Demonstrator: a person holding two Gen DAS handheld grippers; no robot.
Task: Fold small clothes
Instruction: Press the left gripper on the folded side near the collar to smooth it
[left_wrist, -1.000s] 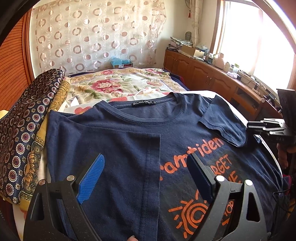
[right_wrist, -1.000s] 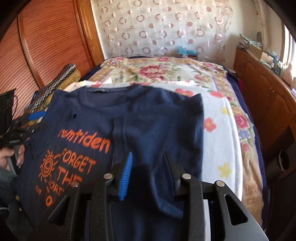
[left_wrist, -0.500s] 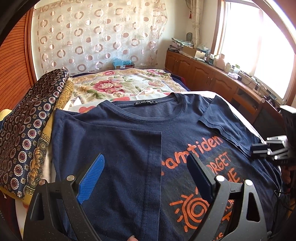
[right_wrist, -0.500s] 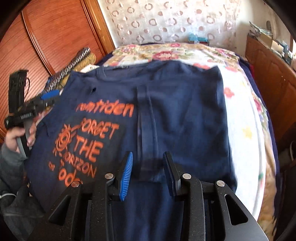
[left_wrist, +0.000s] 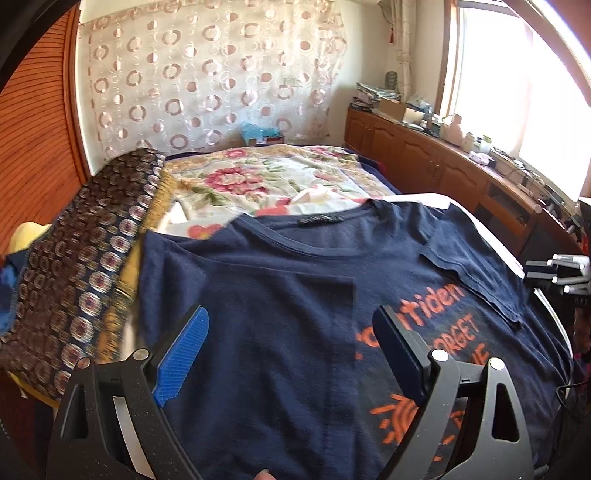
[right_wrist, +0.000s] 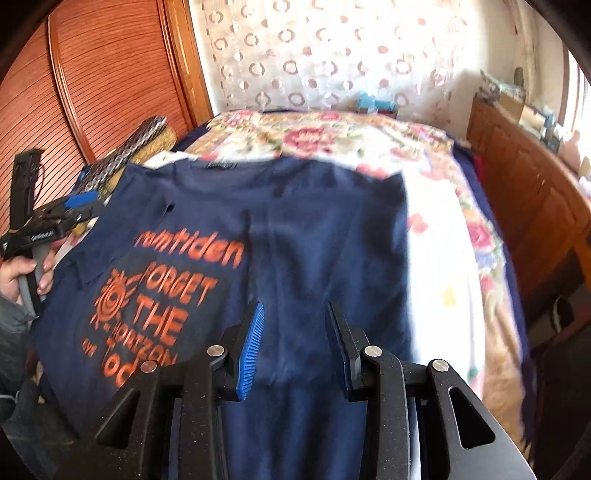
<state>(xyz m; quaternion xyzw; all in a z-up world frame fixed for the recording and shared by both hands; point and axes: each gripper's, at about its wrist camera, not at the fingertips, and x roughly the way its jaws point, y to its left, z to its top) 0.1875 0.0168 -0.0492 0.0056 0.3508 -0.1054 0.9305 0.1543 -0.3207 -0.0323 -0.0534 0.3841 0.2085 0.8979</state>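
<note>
Both views shifted; navy T-shirt (left_wrist: 280, 295) flat, side folded; both hand-held grippers unclenched, empty.

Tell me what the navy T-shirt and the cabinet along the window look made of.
Navy T-shirt: likely soft matte cotton knit, judging by its limp drape, stitched hems and orange print. Cabinet: apparently varnished reddish-brown wood; raised door panels carry a slight sheen.

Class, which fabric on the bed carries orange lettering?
The navy T-shirt, lying in front; the floral bedspread and the medallion-patterned cloth beside it show only patterns, no words.
</note>
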